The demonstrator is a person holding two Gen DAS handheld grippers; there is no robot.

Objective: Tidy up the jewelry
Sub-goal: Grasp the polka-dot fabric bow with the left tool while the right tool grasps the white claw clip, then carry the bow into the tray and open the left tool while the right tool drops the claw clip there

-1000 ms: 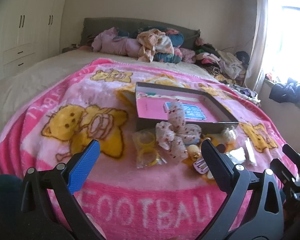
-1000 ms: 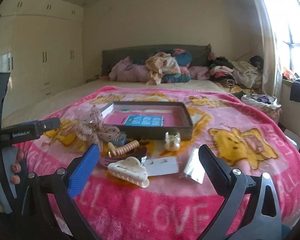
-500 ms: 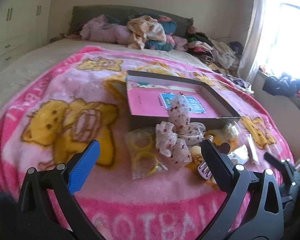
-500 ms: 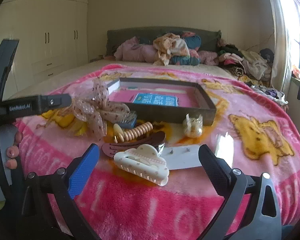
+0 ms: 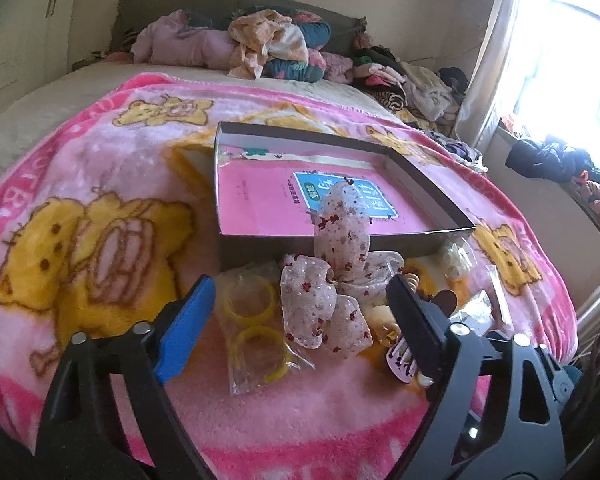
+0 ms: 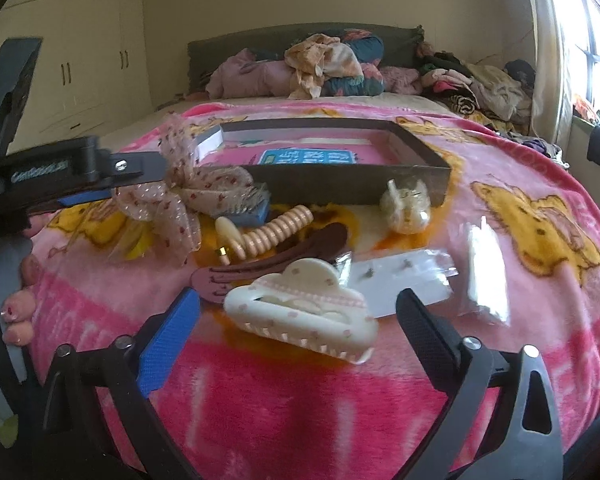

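Note:
A shallow dark box [image 5: 428, 236] with a pink lining lies on the pink blanket; it also shows in the right wrist view [image 6: 340, 184]. In front of it lies a pile of accessories. My left gripper [image 5: 300, 304] is open, its jaws either side of a floral fabric bow [image 5: 332, 292] and a bag of yellow bangles [image 5: 256, 320]. My right gripper [image 6: 298, 316] is open, its jaws flanking a cream claw clip [image 6: 300, 312]. Behind the clip lie a brown clip [image 6: 276, 264], a peach spiral tie [image 6: 276, 232], an earring card [image 6: 400, 276] and the bow [image 6: 176, 204].
The left gripper's body [image 6: 60, 172] and the hand holding it fill the left of the right wrist view. A clothes heap [image 5: 268, 44] lies at the headboard. A window is on the right. The blanket's edge drops away near the grippers.
Both grippers have moved forward and lower toward the pile. The bow now sits between the left jaws and the cream clip between the right jaws. Both stay open.

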